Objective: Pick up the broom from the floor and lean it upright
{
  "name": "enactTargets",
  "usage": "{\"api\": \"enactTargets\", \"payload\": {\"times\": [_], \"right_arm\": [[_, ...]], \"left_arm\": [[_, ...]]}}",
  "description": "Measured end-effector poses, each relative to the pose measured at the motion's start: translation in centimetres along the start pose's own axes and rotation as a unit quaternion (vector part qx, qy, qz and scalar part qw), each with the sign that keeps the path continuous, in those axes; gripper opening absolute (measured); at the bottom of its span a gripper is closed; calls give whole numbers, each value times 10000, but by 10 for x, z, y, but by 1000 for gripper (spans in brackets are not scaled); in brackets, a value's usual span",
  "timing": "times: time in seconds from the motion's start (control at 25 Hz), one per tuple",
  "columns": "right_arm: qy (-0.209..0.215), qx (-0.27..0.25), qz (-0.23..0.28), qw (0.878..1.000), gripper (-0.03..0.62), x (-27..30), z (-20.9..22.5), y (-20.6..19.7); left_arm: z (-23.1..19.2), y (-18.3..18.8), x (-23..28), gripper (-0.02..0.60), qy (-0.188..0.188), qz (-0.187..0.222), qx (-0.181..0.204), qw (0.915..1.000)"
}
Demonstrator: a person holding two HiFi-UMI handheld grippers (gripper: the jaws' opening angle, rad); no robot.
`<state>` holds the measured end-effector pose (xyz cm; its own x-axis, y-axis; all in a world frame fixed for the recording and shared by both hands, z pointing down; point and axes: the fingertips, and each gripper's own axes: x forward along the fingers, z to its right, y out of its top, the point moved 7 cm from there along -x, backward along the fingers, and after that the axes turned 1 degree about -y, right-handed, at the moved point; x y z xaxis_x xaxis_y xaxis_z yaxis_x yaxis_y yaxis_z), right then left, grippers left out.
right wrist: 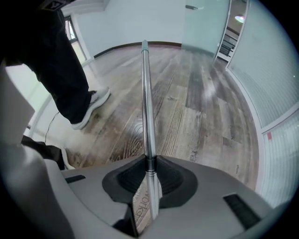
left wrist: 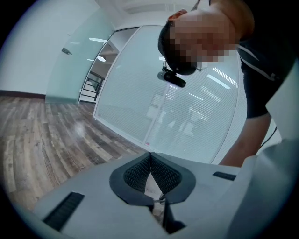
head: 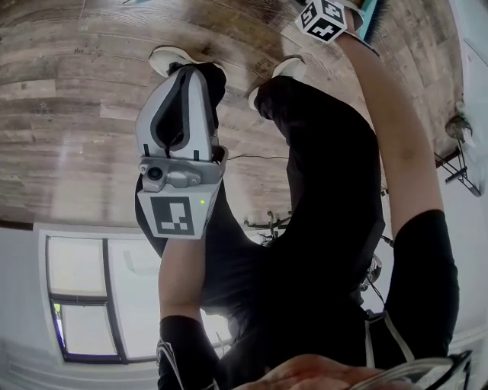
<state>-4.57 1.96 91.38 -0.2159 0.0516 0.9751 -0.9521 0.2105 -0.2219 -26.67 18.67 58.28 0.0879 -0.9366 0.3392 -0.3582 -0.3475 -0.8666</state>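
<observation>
The broom's silver handle (right wrist: 145, 102) runs straight away from my right gripper (right wrist: 149, 164) over the wood floor, ending in a grey cap. The right gripper's dark pads (right wrist: 133, 175) are shut on the handle near their tips. The broom's head is in no view. In the head view only the right gripper's marker cube (head: 322, 19) shows at the top edge, with a teal strip (head: 371, 15) beside it. My left gripper (head: 183, 91) is held in front of the person's legs. Its ribbed pads (left wrist: 135, 173) meet with nothing between them, so my left gripper (left wrist: 150, 158) is shut.
The person's white-soled shoes (right wrist: 91, 107) stand on the plank floor (right wrist: 205, 107) just left of the handle. A thin cable (head: 259, 158) lies near the feet. A glass wall with blinds (left wrist: 187, 112) and a staircase (left wrist: 91, 86) lie beyond the left gripper.
</observation>
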Motion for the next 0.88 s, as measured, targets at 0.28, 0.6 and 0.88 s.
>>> {"api": "enactTargets", "payload": {"times": [0.28, 0.6, 0.88], "right_arm": [[-94, 618, 459, 9970, 81, -115, 4, 29], [-423, 1003, 1466, 9832, 81, -235, -2, 43], [-899, 1830, 2162, 9548, 81, -308, -2, 28]], "left_arm": [[58, -4, -17, 18, 45, -826, 58, 9966], [143, 66, -16, 18, -756, -882, 855, 9895], [181, 89, 5, 18, -907, -894, 1028, 9865]]}}
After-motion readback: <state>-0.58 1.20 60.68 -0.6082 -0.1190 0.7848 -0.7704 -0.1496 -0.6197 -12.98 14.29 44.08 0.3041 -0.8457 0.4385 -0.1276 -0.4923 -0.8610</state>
